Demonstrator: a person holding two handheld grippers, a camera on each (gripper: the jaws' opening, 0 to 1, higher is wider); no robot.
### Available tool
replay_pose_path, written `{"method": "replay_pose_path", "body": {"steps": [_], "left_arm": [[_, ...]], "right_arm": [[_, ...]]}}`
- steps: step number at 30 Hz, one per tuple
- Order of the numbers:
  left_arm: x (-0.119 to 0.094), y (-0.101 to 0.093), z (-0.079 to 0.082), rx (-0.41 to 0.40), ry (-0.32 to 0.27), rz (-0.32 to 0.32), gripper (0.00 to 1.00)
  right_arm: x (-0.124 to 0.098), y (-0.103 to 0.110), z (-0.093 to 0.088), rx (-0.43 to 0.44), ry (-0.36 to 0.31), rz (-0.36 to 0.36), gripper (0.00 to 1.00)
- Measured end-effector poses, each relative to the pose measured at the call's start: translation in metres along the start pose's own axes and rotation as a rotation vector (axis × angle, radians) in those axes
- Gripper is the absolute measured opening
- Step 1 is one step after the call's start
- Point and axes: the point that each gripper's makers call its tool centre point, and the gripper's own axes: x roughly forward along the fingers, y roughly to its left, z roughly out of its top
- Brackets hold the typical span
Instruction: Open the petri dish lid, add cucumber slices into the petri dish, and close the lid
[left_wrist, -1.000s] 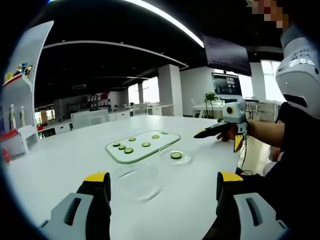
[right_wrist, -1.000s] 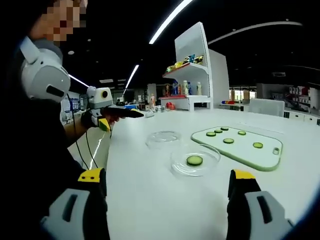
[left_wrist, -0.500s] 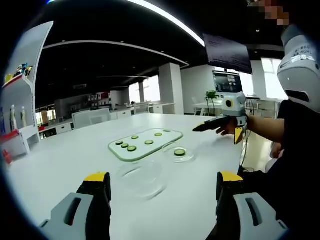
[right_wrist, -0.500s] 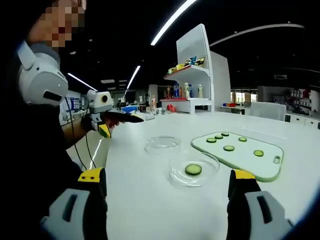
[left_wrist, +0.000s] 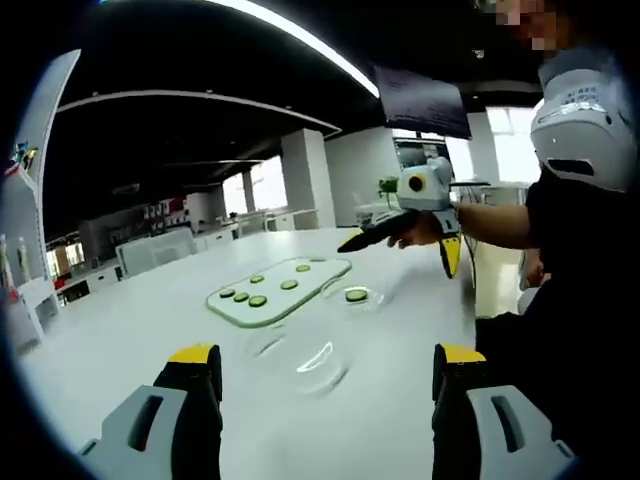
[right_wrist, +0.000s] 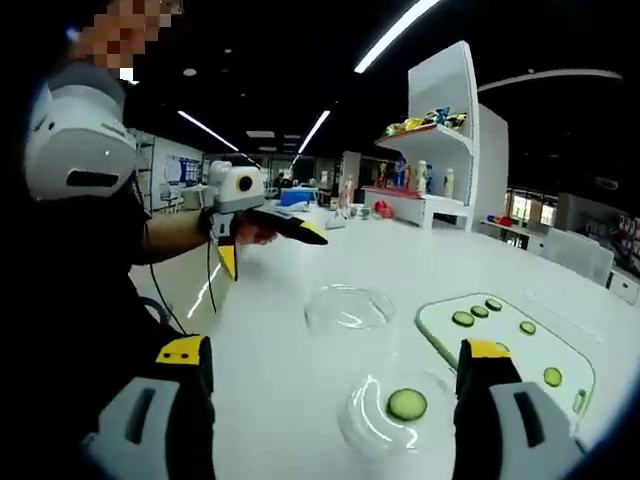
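In the left gripper view, the left gripper is hanging over the white table with its jaws standing wide apart and holding nothing. The clear lid is lying flat on the table just beyond them. Past the lid, the dish is sitting open with one cucumber slice in it, just beside the green board, which is carrying more slices. The right gripper is hovering above the dish, its dark jaws looking close together.

In the right gripper view, the right gripper is showing jaws wide apart and empty. The dish with its slice is lying between them, the board just beside it, the lid beyond. The left gripper is hovering above the lid; a shelf unit is standing behind.
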Motion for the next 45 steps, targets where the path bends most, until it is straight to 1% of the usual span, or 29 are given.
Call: {"method": "replay_pose_path", "body": {"steps": [2,4,5,6,7,8,9,11,12,13,15,17,18,19,21,24,28,31,33,36,39,41,45], "left_arm": [[0.003,0.004,-0.007,0.014,0.022,-0.018,0.86],[0.005,0.010,-0.014,0.023,0.031,-0.037,0.86],[0.005,0.013,-0.015,0.013,0.020,-0.054,0.85],[0.006,0.015,-0.013,-0.022,-0.008,-0.073,0.84],[0.007,0.020,-0.012,-0.062,-0.026,-0.078,0.82],[0.007,0.021,-0.012,-0.070,-0.028,-0.081,0.80],[0.009,0.025,-0.013,-0.056,-0.027,-0.094,0.80],[0.014,0.024,-0.013,-0.040,-0.039,-0.136,0.80],[0.017,0.024,-0.013,-0.064,-0.043,-0.163,0.80],[0.021,0.026,-0.013,-0.081,-0.048,-0.177,0.80],[0.028,0.032,-0.014,-0.081,-0.048,-0.181,0.80],[0.034,0.035,-0.019,-0.072,-0.032,-0.189,0.79],[0.036,0.036,-0.022,-0.075,-0.025,-0.206,0.78],[0.037,0.036,-0.023,-0.103,-0.026,-0.223,0.79],[0.041,0.039,-0.026,-0.102,-0.020,-0.220,0.79],[0.044,0.038,-0.032,-0.078,0.007,-0.231,0.78],[0.047,0.036,-0.033,-0.077,0.013,-0.257,0.78],[0.048,0.036,-0.035,-0.072,0.017,-0.268,0.76],[0.048,0.035,-0.035,-0.074,0.012,-0.276,0.73],[0.048,0.034,-0.034,-0.076,0.004,-0.291,0.70],[0.051,0.034,-0.040,-0.072,0.030,-0.297,0.70],[0.053,0.034,-0.043,-0.063,0.045,-0.297,0.71],[0.056,0.033,-0.044,-0.059,0.053,-0.300,0.70]], "right_arm": [[0.010,-0.001,0.000,-0.034,0.021,0.008,0.96],[0.018,0.000,0.001,-0.051,0.030,0.026,0.95],[0.022,0.003,0.000,-0.045,0.046,0.049,0.91],[0.025,0.006,-0.006,-0.028,0.090,0.073,0.87],[0.029,0.005,-0.009,-0.026,0.113,0.083,0.82],[0.034,0.003,-0.007,-0.032,0.107,0.082,0.79],[0.040,0.003,-0.008,-0.039,0.115,0.096,0.79],[0.051,0.001,-0.007,-0.035,0.116,0.119,0.79],[0.057,0.002,-0.008,-0.024,0.123,0.136,0.80],[0.062,0.003,-0.009,-0.014,0.134,0.152,0.80],[0.071,0.001,-0.013,-0.011,0.150,0.165,0.81],[0.078,0.000,-0.019,-0.013,0.174,0.175,0.80],[0.081,0.000,-0.022,0.002,0.187,0.189,0.79],[0.083,0.000,-0.023,0.019,0.186,0.195,0.79],[0.087,-0.001,-0.022,0.053,0.177,0.203,0.79],[0.091,-0.004,-0.024,0.055,0.182,0.205,0.77],[0.095,-0.004,-0.030,0.055,0.209,0.220,0.76],[0.098,-0.005,-0.034,0.040,0.229,0.221,0.75],[0.099,-0.005,-0.036,0.038,0.236,0.224,0.74],[0.101,-0.006,-0.040,0.039,0.247,0.231,0.71],[0.103,-0.007,-0.043,0.041,0.260,0.229,0.70],[0.105,-0.009,-0.042,0.038,0.256,0.226,0.69],[0.106,-0.010,-0.040,0.037,0.250,0.219,0.67]]}}
